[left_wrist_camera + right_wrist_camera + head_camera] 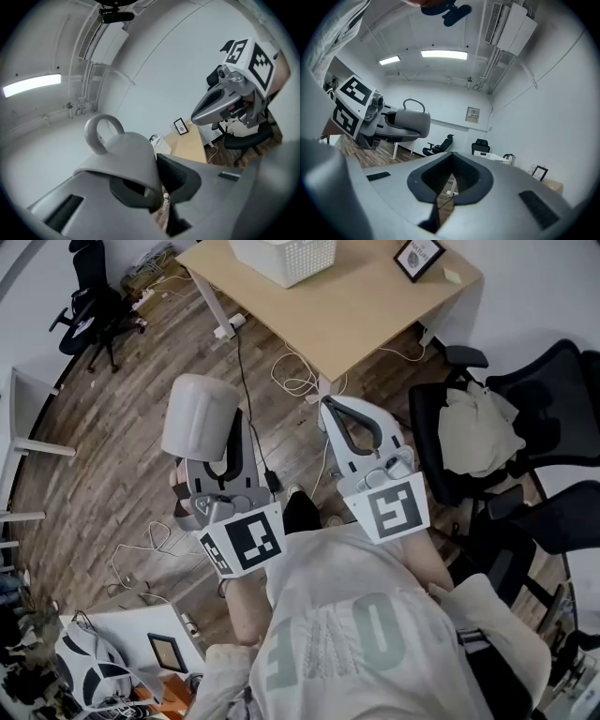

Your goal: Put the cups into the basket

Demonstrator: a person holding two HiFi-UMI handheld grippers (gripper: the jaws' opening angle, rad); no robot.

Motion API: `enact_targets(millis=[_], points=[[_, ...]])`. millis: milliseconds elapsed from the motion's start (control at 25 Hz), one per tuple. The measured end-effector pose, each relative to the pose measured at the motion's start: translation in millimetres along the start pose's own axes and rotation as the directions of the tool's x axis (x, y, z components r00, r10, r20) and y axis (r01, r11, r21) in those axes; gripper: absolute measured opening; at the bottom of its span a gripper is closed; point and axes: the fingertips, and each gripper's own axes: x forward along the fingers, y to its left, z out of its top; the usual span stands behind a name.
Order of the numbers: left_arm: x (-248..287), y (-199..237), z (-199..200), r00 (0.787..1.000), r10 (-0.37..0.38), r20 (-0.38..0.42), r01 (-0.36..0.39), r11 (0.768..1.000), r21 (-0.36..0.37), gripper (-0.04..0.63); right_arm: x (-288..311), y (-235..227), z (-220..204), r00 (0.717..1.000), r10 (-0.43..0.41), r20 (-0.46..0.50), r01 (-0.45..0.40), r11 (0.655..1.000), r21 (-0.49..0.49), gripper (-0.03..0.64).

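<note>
A pale grey cup (197,416) with a loop handle hangs over the wooden floor, well short of the table. My left gripper (223,448) is shut on its rim. In the left gripper view the cup (123,157) lies mouth toward the camera, its wall pinched between the left gripper (157,190) jaws. To its right, my right gripper (330,411) is shut and holds nothing; in its own view the right gripper (449,174) pads meet over bare floor. The white lattice basket (284,257) stands on the far wooden table (347,315).
A framed picture (419,257) sits on the table's right end. Cables (292,373) trail across the floor below the table. Black office chairs (539,418) stand at the right, one with a bundle of cloth (478,430). Another chair (92,304) is far left.
</note>
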Motion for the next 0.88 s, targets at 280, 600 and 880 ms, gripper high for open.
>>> enact_targets(millis=[280, 600, 880], points=[[35, 68, -50, 0.999, 0.044, -0.016, -0.045, 0.998, -0.038, 0.049, 88, 10, 12, 0.999, 0.030, -0.009, -0.031, 0.999, -0.024, -0.003], [69, 150, -95, 0.998, 0.068, 0.005, -0.067, 0.996, -0.052, 0.051, 167, 19, 25, 1.000, -0.007, -0.016, 0.006, 1.000, -0.017, -0.003], [117, 173, -124, 0.999, 0.044, 0.015, -0.043, 0.997, -0.065, 0.049, 211, 4, 1, 0.996, -0.046, -0.080, 0.047, 0.999, 0.011, -0.003]])
